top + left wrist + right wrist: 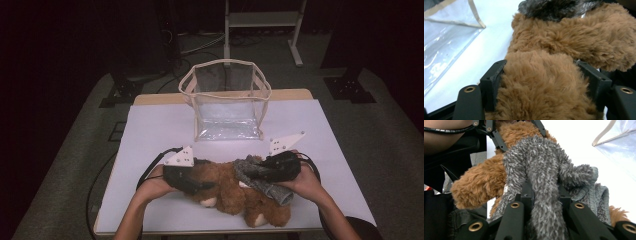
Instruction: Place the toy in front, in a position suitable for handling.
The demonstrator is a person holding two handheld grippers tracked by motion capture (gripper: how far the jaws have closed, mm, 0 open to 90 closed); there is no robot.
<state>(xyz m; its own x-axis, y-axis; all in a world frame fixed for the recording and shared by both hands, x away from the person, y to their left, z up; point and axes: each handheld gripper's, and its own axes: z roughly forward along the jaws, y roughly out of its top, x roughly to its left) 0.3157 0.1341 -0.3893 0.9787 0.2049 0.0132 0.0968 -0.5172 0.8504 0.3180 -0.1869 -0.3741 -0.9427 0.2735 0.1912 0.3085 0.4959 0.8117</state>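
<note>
1. Left gripper (197,188): held in the person's left hand (152,186) at the near left of the table (150,130). Its left gripper view shows both jaws pressed into brown fur, so it is clamped on a limb of the teddy bear (544,85). No earlier frame, so nothing on motion.
2. Teddy bear (227,187): brown plush, lying on the white table surface near the front edge, between the 2 grippers. Pale paw pads face the near edge.
3. Grey sock (260,182): fuzzy knit, draped over the bear's right part, running toward the near right.
4. Clear bag (227,100): see-through, beige trim, standing open just behind the bear, apart from it.
5. Right gripper (257,172): held in the right hand (305,182), lying over the bear. In the right gripper view the jaws pinch a narrow strip of the grey sock (544,195), closed on it.
</note>
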